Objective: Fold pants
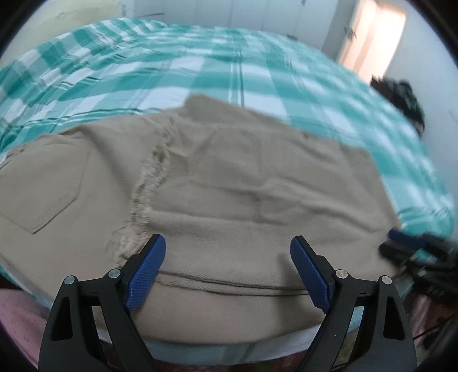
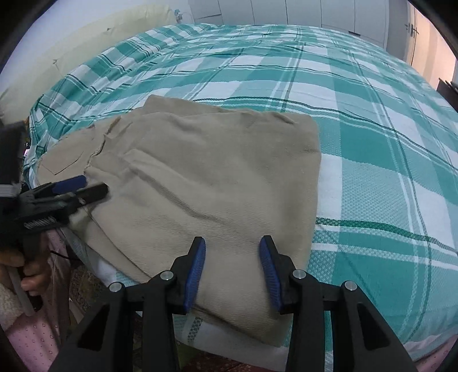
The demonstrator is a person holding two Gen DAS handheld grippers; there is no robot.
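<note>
Beige pants (image 1: 229, 186) lie folded on the bed, with a back pocket and frayed hem at the left; they also show in the right wrist view (image 2: 206, 183). My left gripper (image 1: 227, 243) is open and empty, its blue pads just above the near edge of the pants. It shows from the side in the right wrist view (image 2: 86, 186). My right gripper (image 2: 232, 243) is open and empty, over the near right part of the fold. It shows blurred at the right edge of the left wrist view (image 1: 406, 243).
The bed carries a teal and white plaid sheet (image 2: 372, 143). A cream headboard or pillow (image 2: 86, 43) is at the far left, white closets (image 2: 286, 11) behind. A dark object (image 1: 400, 97) sits beyond the bed's right edge. Pink cloth (image 2: 28, 337) is below left.
</note>
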